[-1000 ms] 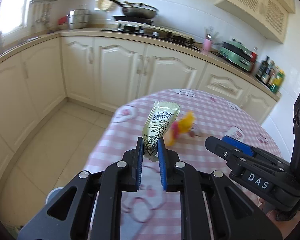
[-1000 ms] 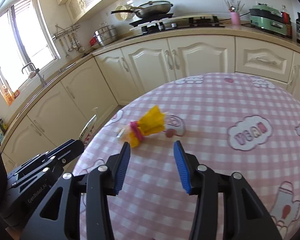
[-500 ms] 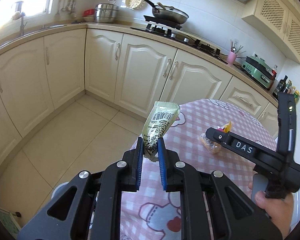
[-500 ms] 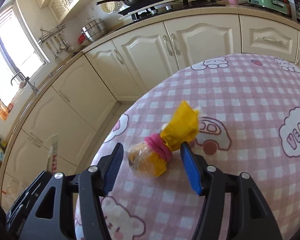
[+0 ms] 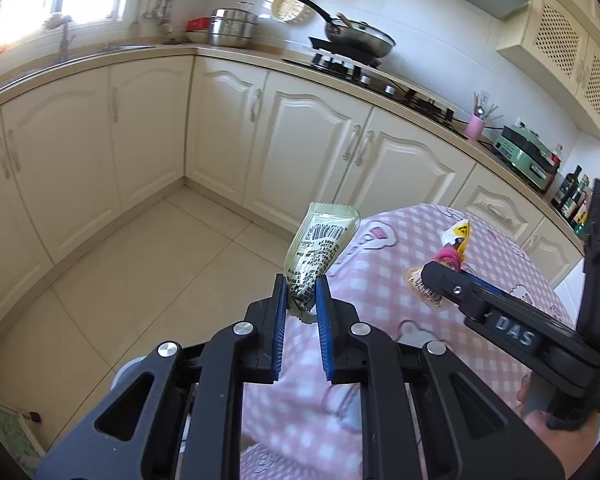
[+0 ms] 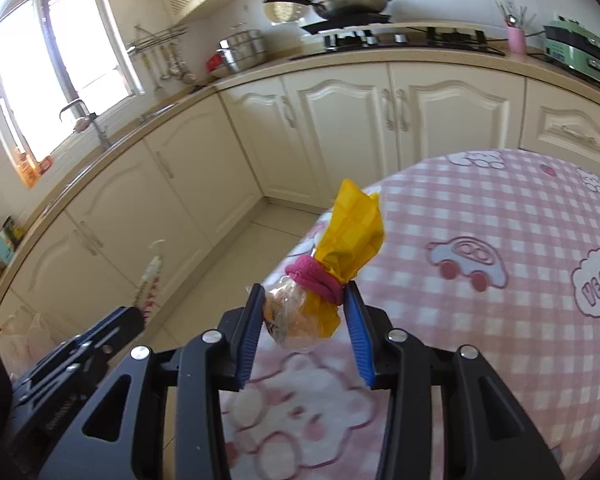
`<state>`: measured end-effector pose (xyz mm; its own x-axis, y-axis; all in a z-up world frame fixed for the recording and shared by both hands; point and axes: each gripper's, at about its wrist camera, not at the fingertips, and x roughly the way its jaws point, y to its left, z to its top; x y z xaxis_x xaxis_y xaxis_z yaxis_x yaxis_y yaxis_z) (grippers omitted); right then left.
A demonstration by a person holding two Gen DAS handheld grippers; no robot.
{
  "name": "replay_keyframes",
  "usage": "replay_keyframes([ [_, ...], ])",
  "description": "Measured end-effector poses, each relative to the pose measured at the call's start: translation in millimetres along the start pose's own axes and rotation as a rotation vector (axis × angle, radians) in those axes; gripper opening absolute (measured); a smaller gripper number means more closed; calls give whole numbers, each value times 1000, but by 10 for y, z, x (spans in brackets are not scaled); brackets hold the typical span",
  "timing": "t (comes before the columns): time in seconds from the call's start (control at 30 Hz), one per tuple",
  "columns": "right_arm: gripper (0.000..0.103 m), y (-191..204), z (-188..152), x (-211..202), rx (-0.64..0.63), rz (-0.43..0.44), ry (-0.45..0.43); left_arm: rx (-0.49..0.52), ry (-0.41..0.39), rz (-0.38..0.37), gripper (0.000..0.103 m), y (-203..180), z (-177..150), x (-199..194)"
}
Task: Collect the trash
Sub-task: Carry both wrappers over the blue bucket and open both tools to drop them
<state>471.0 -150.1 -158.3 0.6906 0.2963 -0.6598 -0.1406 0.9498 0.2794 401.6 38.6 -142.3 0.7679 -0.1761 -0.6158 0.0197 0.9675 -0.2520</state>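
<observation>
My left claw (image 5: 302, 294) is clenched on the lower end of a pale green plastic wrapper printed with black text (image 5: 320, 246), holding it up over the edge of the round table in its pink-and-white checked cloth (image 6: 500, 220). My right claw (image 6: 304, 312) is closing around a clear plastic bag with a yellow top tied by a pink band (image 6: 320, 292); both blue pads (image 6: 356, 332) touch it, just above the table edge.

The left gripper (image 5: 301, 292) is pinching a pale green snack wrapper (image 5: 320, 246) upright beside the pink checked tablecloth (image 5: 384, 280).
</observation>
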Motion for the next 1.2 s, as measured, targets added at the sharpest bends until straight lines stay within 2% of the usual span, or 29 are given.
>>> replay_keyframes([
  [0.2, 40, 612, -103, -50, -67, 109, 12, -37, -8, 71, 13, 398, -146, -252],
  [0.37, 40, 1181, -338, 110, -129, 193, 60, -76, 4, 155, 13, 823, -348, -431],
  [0.57, 40, 1683, -630, 347, -185, 244, 131, -116, 20, 255, 13, 1259, -527, -558],
  [0.67, 40, 1873, -791, 473, -211, 251, 167, -146, 44, 279, 13, 1456, -618, -526],
  [0.87, 40, 2040, -974, 715, -250, 228, 206, -178, 99, 304, 14, 1685, -764, -364],
  [1.1, 40, 1997, -1023, 931, -246, 200, 214, -224, 132, 277, 14, 1827, -767, -132],
  [1.2, 40, 1954, -1021, 1009, -232, 198, 222, -263, 119, 249, 18, 1878, -747, -80],
])
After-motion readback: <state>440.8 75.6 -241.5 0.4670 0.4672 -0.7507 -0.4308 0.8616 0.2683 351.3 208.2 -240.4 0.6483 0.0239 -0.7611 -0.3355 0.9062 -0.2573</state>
